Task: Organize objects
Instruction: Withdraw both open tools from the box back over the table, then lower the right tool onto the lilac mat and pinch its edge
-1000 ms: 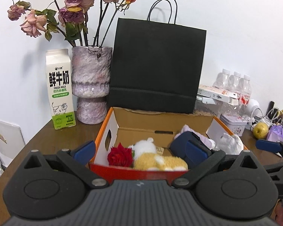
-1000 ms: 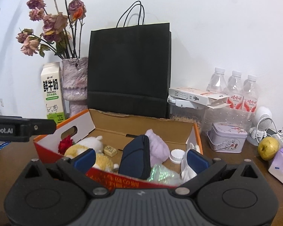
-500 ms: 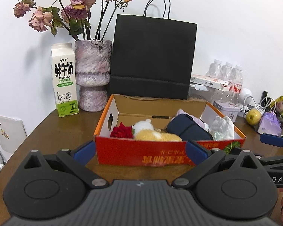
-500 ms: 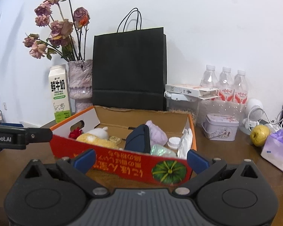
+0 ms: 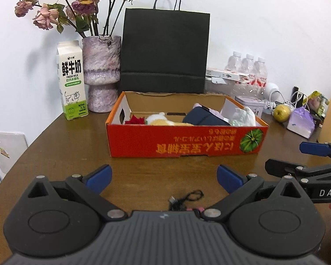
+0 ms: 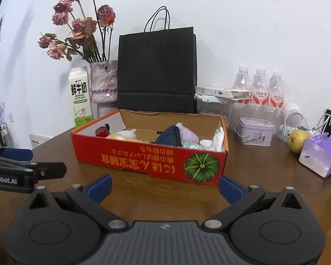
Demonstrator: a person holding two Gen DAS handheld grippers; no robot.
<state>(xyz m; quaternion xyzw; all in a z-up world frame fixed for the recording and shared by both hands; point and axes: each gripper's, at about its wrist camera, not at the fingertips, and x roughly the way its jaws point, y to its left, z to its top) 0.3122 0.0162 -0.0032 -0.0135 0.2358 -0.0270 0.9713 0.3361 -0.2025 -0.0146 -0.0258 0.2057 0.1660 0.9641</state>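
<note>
Left wrist view: red box (image 5: 185, 142) beyond wide-spread hand-held gripper (image 5: 164, 177).

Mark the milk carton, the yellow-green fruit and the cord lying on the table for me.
milk carton (image 5: 71, 81), left wrist view, on its printed front face.
yellow-green fruit (image 6: 297, 141), right wrist view, on its rounded middle.
cord (image 5: 188, 197), left wrist view, on its black loop.
</note>
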